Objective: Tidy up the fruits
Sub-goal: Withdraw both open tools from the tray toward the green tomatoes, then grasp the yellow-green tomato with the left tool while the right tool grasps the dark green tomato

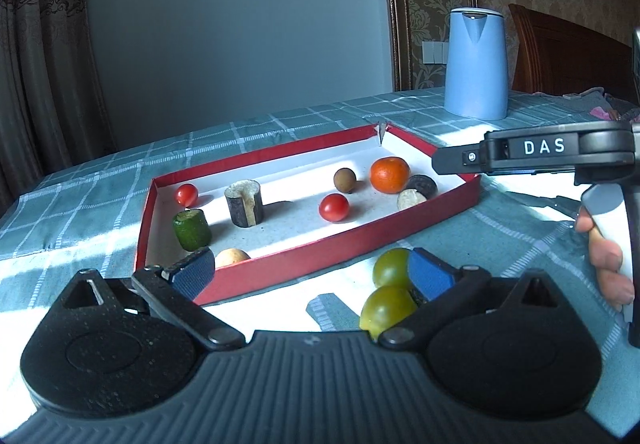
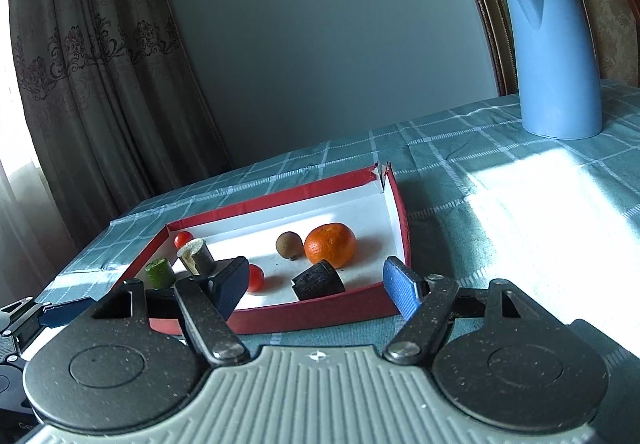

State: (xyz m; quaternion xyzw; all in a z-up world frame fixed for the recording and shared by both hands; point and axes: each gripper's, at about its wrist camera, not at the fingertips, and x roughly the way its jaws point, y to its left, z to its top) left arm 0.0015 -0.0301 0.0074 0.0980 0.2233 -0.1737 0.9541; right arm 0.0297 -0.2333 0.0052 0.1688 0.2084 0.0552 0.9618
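Both grippers spread wide near the red tray (image 1: 420, 222).
Left gripper (image 1: 310, 272) flanks two green tomatoes (image 1: 390, 268) (outside tray); right gripper (image 2: 316, 284) holds nothing.

Red-walled tray (image 1: 400, 222), white inside, on a teal tablecloth (image 1: 280, 123) with a pale grid. In the tray: an orange (image 1: 389, 174), two red tomatoes (image 1: 333, 207). Beside it, two green fruits (image 1: 390, 267). Beyond it, a blue kettle (image 1: 476, 63).

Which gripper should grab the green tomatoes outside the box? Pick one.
Left. The left gripper is open, with the green tomatoes beside its right finger on the cloth; the right gripper faces the red box.
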